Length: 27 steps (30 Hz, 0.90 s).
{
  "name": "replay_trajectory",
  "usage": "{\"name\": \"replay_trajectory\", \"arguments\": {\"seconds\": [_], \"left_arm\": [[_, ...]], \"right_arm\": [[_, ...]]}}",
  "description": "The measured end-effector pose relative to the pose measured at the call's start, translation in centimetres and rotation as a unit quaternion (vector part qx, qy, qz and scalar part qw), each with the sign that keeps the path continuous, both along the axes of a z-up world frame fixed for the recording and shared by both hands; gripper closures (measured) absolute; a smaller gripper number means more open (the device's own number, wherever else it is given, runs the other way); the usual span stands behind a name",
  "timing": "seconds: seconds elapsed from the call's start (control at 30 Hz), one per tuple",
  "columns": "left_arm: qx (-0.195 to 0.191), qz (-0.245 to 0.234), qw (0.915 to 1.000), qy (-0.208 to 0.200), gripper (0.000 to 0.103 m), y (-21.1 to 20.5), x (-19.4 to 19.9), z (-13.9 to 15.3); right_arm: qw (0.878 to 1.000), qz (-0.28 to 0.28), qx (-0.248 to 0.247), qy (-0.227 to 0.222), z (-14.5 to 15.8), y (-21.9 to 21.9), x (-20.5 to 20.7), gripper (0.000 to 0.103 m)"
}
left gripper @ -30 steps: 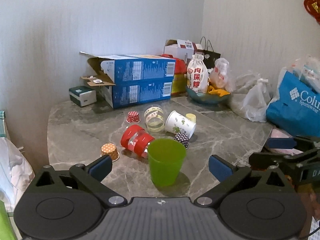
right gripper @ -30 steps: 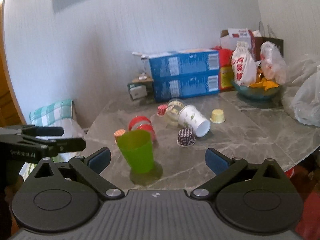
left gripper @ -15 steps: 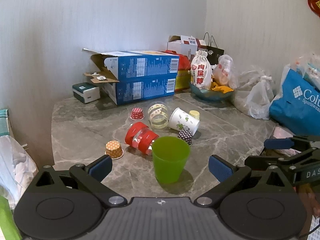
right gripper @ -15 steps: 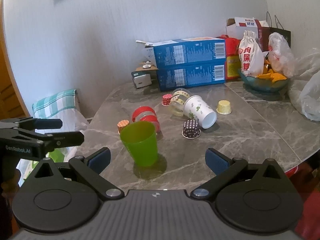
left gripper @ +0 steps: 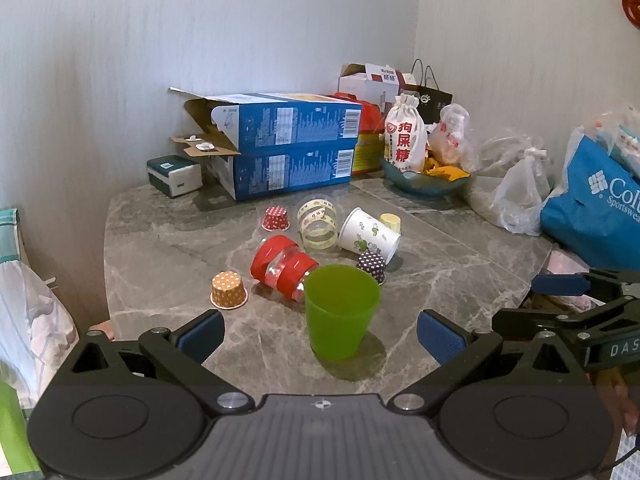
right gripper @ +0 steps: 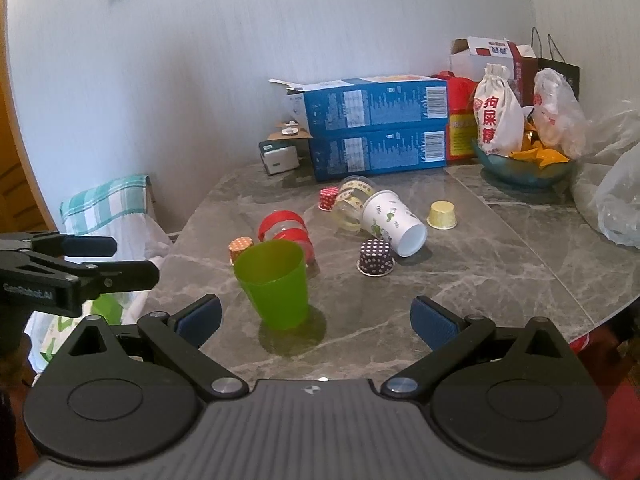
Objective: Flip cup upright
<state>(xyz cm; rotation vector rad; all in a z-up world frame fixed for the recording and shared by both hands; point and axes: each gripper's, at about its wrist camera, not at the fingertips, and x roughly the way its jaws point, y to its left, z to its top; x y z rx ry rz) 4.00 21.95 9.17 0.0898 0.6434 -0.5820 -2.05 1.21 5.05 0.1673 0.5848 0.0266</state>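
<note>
A green plastic cup (left gripper: 340, 310) stands upright, mouth up, near the front of the grey marble table (left gripper: 168, 248); it also shows in the right wrist view (right gripper: 276, 282). My left gripper (left gripper: 320, 336) is open and empty, with the cup just ahead between its fingers, untouched. My right gripper (right gripper: 316, 318) is open and empty, the cup ahead and to its left. A white paper cup (left gripper: 368, 234) with green print lies on its side behind. A clear cup with red bands (left gripper: 282, 266) and a clear cup with yellow bands (left gripper: 318, 224) also lie on their sides.
Small dotted paper cups sit upside down around them: orange (left gripper: 228, 290), dark (left gripper: 371, 265), red (left gripper: 275, 218), yellow (right gripper: 442, 215). Blue boxes (left gripper: 288, 144), a bowl (left gripper: 424, 182) and bags (left gripper: 596, 200) line the back and right. The table edge drops off at the left.
Both grippers have drawn back and risen a little from the table; the green cup now looks smaller and farther. No object on the table has moved.
</note>
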Motion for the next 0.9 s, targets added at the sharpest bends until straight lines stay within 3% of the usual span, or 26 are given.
{"name": "replay_trajectory", "arguments": {"seconds": [0.9], "left_arm": [[0.004, 0.003, 1.0000, 0.005, 0.000, -0.24, -0.35, -0.72]], "right_arm": [[1.000, -0.003, 0.009, -0.004, -0.78, -0.56, -0.45, 0.001]]}}
